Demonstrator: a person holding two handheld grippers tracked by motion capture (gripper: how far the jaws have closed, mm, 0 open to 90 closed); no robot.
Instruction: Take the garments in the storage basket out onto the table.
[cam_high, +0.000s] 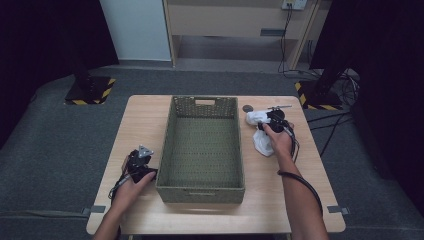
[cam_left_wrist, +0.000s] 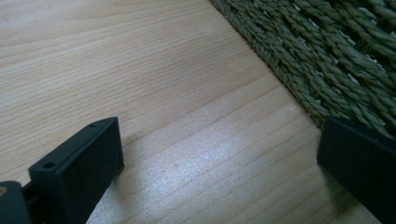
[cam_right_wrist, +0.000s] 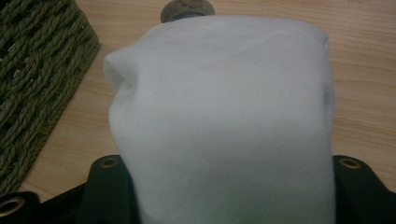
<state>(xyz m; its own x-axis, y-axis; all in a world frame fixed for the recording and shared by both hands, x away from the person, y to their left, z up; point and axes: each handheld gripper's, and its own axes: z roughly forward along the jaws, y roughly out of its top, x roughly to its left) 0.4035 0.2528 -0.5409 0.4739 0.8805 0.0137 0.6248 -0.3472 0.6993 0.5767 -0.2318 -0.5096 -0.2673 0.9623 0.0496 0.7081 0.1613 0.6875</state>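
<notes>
A green woven basket (cam_high: 202, 150) is set in the middle of a light wooden table (cam_high: 145, 115), its inside bare. The left gripper (cam_high: 141, 159) is held low beside the basket's left wall near its front corner, gripped in the left hand (cam_high: 131, 186); in the left gripper view its jaws are seen spread wide apart over bare wood, with the woven wall (cam_left_wrist: 327, 60) just beside the far jaw and nothing between them. The right gripper (cam_high: 270, 119) is held by the right hand (cam_high: 279, 141) to the right of the basket, near its far corner. A white cloth (cam_right_wrist: 224, 116) is pinched between its jaws, bulging forward between them in the right gripper view; in the high view part of the cloth (cam_high: 262, 142) is seen hanging below the hand, at or just above the tabletop. A small round dark object (cam_high: 247, 108) is noted on the table just beyond the cloth; what it is cannot be told. The basket's corner (cam_right_wrist: 37, 79) is seen close to the cloth's left.
</notes>
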